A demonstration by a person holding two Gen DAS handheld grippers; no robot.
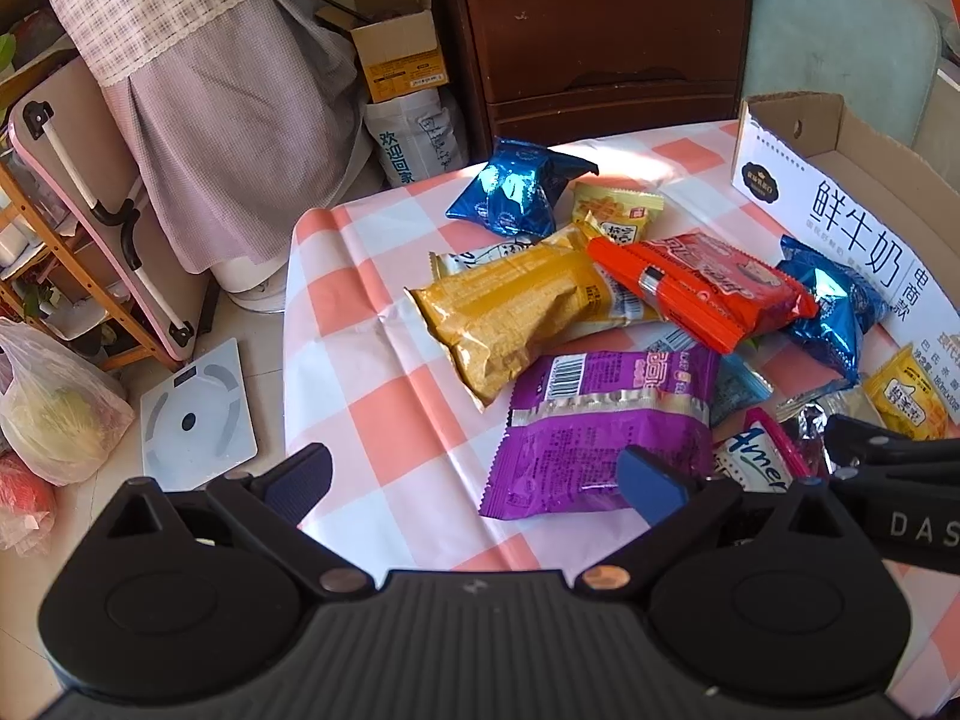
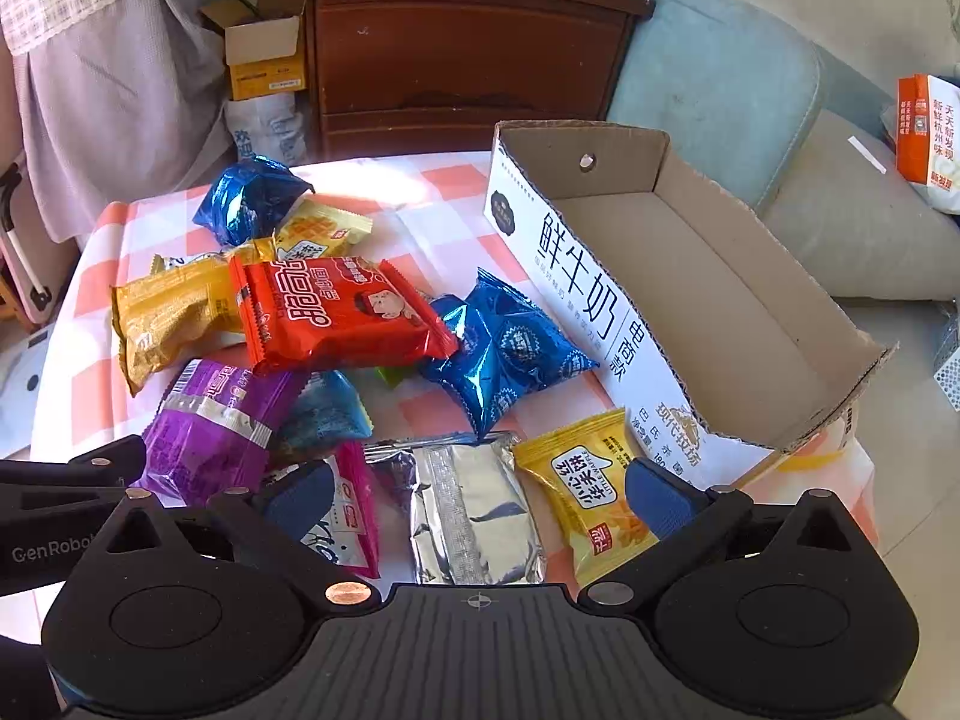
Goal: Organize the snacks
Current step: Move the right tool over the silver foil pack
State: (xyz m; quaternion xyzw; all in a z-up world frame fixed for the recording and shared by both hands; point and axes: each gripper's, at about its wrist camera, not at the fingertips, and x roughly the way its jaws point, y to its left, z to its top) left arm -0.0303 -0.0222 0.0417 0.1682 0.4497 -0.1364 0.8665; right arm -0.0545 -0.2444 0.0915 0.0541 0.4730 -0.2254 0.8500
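Several snack packets lie piled on a pink-checked tablecloth (image 1: 384,420). Among them are a purple packet (image 1: 606,420), a gold packet (image 1: 510,312), a red packet (image 2: 336,315) and a blue foil packet (image 2: 510,348). A silver packet (image 2: 474,504) and a small yellow packet (image 2: 588,492) lie nearest my right gripper (image 2: 480,501), which hangs open above them. My left gripper (image 1: 474,480) is open over the purple packet's near edge. An open cardboard box (image 2: 708,294) with a white printed side stands at the right, nothing in it.
Beyond the table stand a dark wooden cabinet (image 1: 600,42), a small open carton (image 1: 402,42) and a pale blue sofa (image 2: 720,84). On the floor at left are a bathroom scale (image 1: 195,408), a plastic bag (image 1: 54,408) and a folded pink table (image 1: 102,204).
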